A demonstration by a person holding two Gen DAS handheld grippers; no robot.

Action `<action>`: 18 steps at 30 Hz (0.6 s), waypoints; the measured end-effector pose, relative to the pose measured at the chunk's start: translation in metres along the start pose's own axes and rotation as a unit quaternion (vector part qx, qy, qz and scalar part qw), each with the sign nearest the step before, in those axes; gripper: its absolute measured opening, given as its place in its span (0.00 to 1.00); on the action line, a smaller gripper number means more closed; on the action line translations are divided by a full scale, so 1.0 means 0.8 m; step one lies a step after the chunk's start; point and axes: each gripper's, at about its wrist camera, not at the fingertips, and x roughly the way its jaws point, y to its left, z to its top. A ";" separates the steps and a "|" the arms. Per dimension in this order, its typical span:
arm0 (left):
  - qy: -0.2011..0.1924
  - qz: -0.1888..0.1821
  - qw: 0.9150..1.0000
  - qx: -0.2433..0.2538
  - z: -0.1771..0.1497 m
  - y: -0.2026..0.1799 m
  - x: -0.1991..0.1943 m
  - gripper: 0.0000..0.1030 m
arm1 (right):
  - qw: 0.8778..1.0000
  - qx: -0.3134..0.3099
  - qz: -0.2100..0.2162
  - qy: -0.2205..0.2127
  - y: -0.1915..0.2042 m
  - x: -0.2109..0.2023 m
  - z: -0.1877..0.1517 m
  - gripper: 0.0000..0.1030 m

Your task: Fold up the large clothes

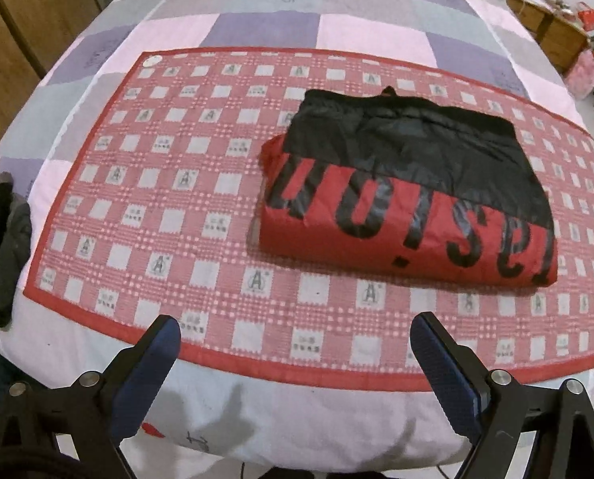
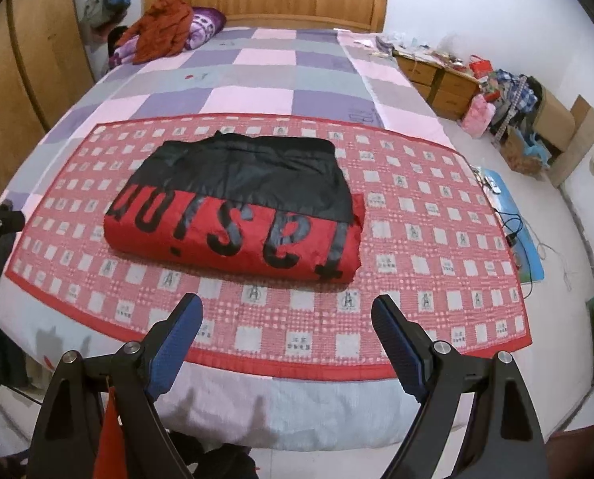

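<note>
- Bedroom, bed (image 2: 321, 60) with a pink-purple check cover, wooden headboard (image 2: 265, 0) at the far end; red checked mat (image 2: 436, 239) spread across the near end of the bed.
- Folded jacket (image 2: 233, 215), red with black lettering and a black upper panel, lies on the mat, nearer its middle than any edge, well clear of the near border.
- My left gripper (image 1: 295, 333) hangs above the mat's near edge, jaws spread wide, nothing between them.
- My right gripper (image 2: 287, 311) same story: released, empty, pointing down at the mat's near edge, jacket beyond the fingertips.
- Fold looks finished to me, a compact rectangle.
- Risk: fabric looks slick and puffy; I'd guess the top layer could spring or slide open with nothing pressing it.
- Risk: right end of the jacket shows a loose red flap sticking past the black panel; snagging it with a fingertip would undo the fold.
- Risk: dark clothes (image 1: 1, 255) sit at the bed's left edge by the mat's near left corner; a careless left swing could knock them off.
- Risk: lifting the bundle from one side only would let it unroll.
</note>
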 end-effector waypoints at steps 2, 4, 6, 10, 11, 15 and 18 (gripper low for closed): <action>0.006 0.004 1.000 0.000 0.001 0.002 0.007 0.93 | 1.000 0.008 -0.003 0.005 -0.005 0.006 0.000 0.86; 0.012 0.005 1.000 -0.002 0.004 0.004 0.017 0.93 | 1.000 0.018 -0.007 0.014 -0.010 0.014 -0.002 0.86; 0.017 0.009 1.000 -0.001 0.008 0.004 0.028 0.93 | 0.999 0.020 -0.013 0.021 -0.014 0.021 -0.003 0.86; 0.025 0.013 1.000 0.003 0.017 0.002 0.053 0.93 | 0.999 0.023 -0.023 0.031 -0.024 0.042 -0.004 0.86; 0.025 0.014 1.000 0.005 0.019 0.001 0.062 0.93 | 0.999 0.024 -0.025 0.033 -0.027 0.048 -0.003 0.86; 0.012 0.014 1.000 0.009 0.030 0.007 0.105 0.93 | 0.998 0.027 -0.038 0.041 -0.043 0.086 -0.002 0.86; -0.002 0.007 1.000 -0.008 0.043 0.030 0.148 0.93 | 0.997 0.034 -0.048 0.047 -0.061 0.124 -0.002 0.86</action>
